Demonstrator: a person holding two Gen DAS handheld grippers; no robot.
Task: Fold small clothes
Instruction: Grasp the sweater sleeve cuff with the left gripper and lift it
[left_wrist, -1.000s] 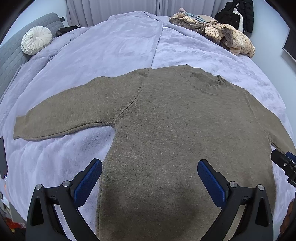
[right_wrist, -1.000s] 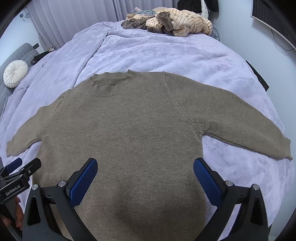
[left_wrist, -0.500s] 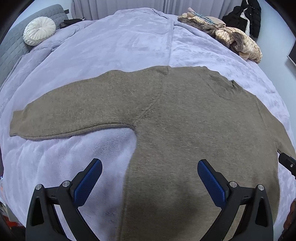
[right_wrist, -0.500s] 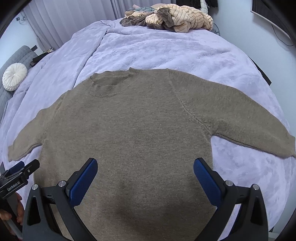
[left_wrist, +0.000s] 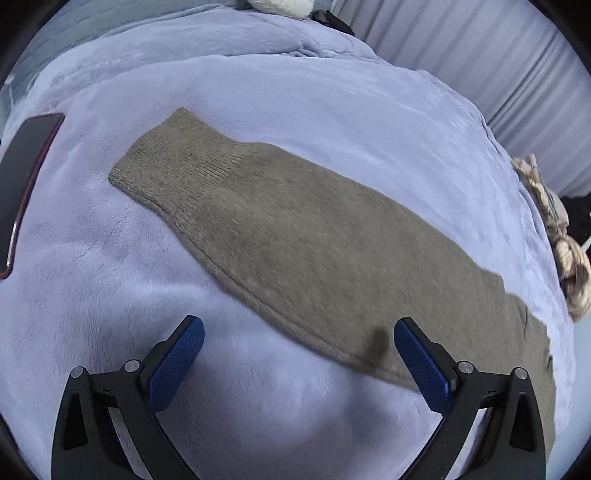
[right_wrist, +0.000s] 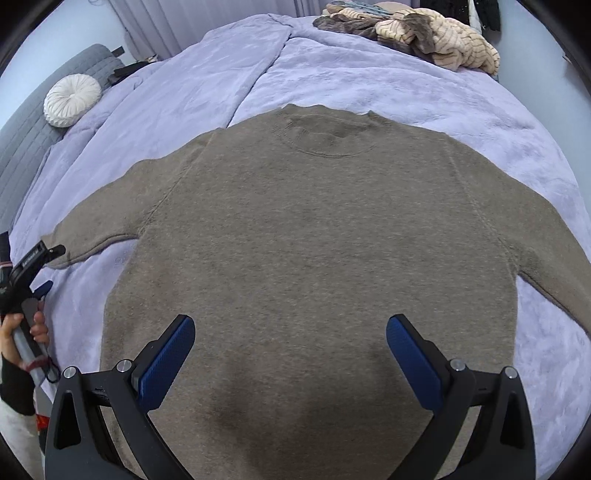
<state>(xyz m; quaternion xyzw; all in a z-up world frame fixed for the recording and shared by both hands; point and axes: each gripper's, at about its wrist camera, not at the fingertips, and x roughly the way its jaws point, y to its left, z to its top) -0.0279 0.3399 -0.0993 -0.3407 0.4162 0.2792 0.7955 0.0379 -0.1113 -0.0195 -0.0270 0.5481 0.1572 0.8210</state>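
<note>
An olive-brown knit sweater (right_wrist: 314, 240) lies flat on a lavender blanket, collar away from me, both sleeves spread out. My right gripper (right_wrist: 290, 332) hangs open over the sweater's lower body, holding nothing. In the left wrist view the sweater's left sleeve (left_wrist: 295, 236) runs diagonally, its ribbed cuff (left_wrist: 166, 162) at the upper left. My left gripper (left_wrist: 295, 336) is open just above the sleeve's near edge, empty. The same left gripper (right_wrist: 33, 266) shows at the far left of the right wrist view, held by a hand next to that sleeve.
A dark phone (left_wrist: 26, 177) lies on the blanket (left_wrist: 332, 110) left of the cuff. A pile of striped and fuzzy clothes (right_wrist: 417, 29) sits at the far right of the bed. A round white cushion (right_wrist: 72, 99) rests by the grey headboard. Curtains hang behind.
My left gripper has swung left, from over the sweater's body to the left sleeve and cuff. The right gripper has shifted slightly, now centred on the body. Both stayed open.
</note>
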